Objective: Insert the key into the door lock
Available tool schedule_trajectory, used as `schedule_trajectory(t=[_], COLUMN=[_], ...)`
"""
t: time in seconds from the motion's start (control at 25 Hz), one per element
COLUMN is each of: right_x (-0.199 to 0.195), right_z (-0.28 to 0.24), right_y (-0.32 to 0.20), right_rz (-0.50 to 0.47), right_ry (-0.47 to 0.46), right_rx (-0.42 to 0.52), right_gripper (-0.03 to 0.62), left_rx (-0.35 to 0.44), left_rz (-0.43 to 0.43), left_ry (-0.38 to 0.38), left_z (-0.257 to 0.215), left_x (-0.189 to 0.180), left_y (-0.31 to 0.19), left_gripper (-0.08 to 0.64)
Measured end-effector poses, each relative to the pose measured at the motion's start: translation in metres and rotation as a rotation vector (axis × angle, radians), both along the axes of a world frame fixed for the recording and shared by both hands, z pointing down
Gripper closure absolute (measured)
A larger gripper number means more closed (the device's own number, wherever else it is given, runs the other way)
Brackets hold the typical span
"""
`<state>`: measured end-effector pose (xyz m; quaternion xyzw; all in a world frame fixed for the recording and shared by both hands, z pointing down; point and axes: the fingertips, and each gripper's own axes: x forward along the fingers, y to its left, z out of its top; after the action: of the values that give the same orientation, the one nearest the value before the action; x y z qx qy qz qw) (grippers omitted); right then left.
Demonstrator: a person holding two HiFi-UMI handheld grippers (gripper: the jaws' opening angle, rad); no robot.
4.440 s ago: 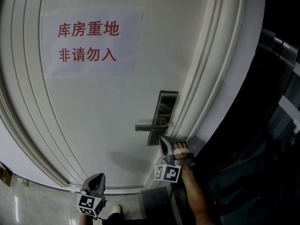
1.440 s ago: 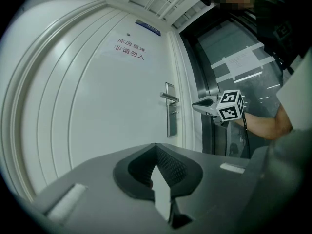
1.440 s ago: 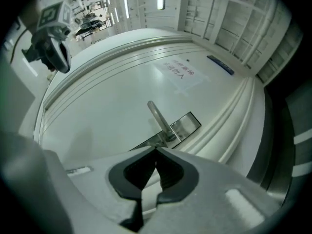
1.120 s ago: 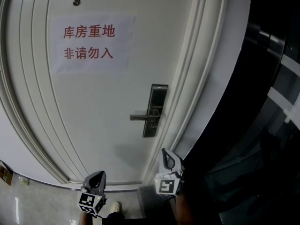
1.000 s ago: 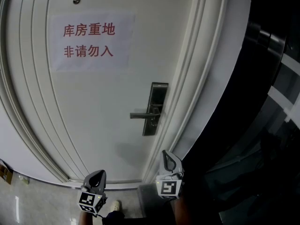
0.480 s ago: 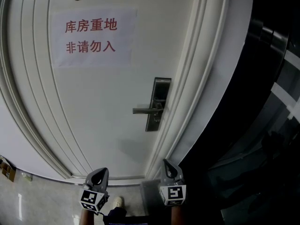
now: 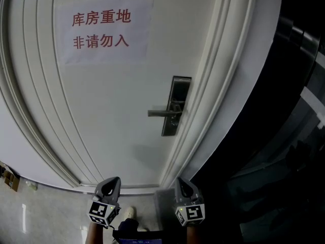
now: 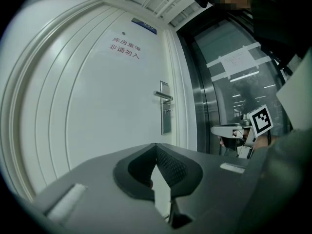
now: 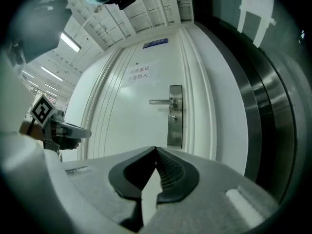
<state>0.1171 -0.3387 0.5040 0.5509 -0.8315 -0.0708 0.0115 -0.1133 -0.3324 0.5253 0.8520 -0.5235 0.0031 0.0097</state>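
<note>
White panelled door [image 7: 117,116] with curved raised mouldings fills the background, flanked on the right by a dark steel-and-glass frame [image 7: 299,39]. A matte paper notice [image 7: 104,30] bears red characters. A rectangular brushed-metal lock plate [image 7: 176,105] carries a slim lever handle [image 7: 161,113]. Just beneath the lever a small stub, probably the key [image 9: 174,117], projects from the plate, too small to confirm. Left gripper [image 7: 112,180] and right gripper [image 7: 181,181] hang low and level, jaws closed tip to tip and empty. Earlier the right gripper reached the lock plate; it now sits well below it.
</note>
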Motion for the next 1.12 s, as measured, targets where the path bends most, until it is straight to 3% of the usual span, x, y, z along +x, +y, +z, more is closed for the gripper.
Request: schedule_trajectory(t=[1.12], right_x=[0.0046], right_z=[0.0059], right_y=[0.0065], right_rz=[0.000], right_ry=[0.009], right_rx=[-0.005], right_gripper=[0.591], left_rx=[-0.011], left_rz=[0.010], left_ry=[-0.001], left_z=[0.0038], left_x=[0.0067], left_y=[-0.0004], left_gripper=[0.558])
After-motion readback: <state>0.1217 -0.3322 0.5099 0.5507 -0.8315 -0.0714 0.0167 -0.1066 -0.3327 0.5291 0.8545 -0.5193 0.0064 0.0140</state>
